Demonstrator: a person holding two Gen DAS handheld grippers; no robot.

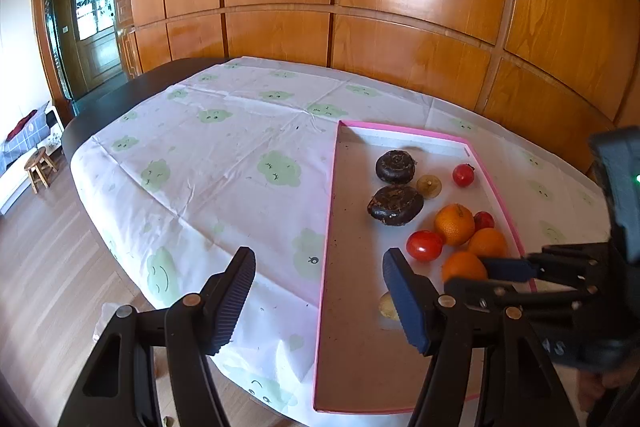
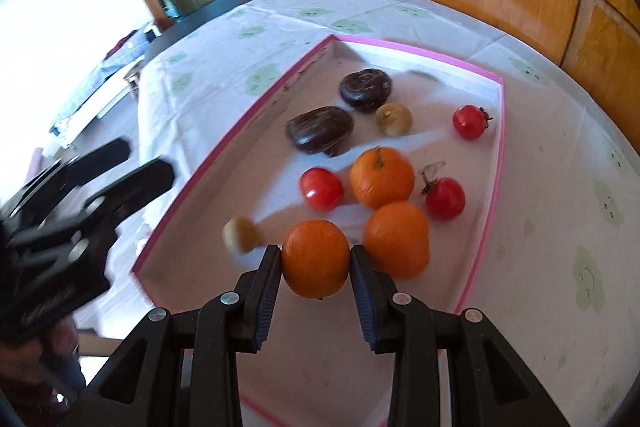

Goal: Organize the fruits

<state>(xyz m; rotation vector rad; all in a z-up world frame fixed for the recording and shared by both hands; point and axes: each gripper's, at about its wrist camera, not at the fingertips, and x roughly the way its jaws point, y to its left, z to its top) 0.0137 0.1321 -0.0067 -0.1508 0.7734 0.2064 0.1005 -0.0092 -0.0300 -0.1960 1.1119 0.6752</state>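
Here the held orange (image 2: 315,258) sits clamped between the pads of the right gripper (image 2: 316,269), raised over the near end of the pink-rimmed tray (image 2: 501,131). The right wrist view shows that grip plainly. The left wrist view gives only the side of the right gripper (image 1: 508,269) reaching in over the tray's right rim, its fingers hiding most of the fruit.

The left gripper (image 1: 320,297) shows its jaws spread wide with nothing between them, one finger over the tablecloth (image 1: 224,155) and the other over the tray's left part. In the right wrist view it appears blurred, outside the tray's left rim (image 2: 120,171).

Inside the tray lie two more oranges (image 2: 382,177) (image 2: 396,241), touching each other in the middle toward the near end. Three red tomatoes sit around them: one (image 2: 322,188) to the left, one with a stem (image 2: 445,197) to the right, one (image 2: 469,121) near the right rim farther back. Two dark brown fruits (image 2: 366,84) (image 2: 320,129) lie toward the far end, with a small olive-yellow fruit (image 2: 394,119) just beside them. A pale round fruit (image 2: 241,235) rests near the left rim, close to the gripper's left finger; in the left wrist view it is mostly hidden behind a finger.
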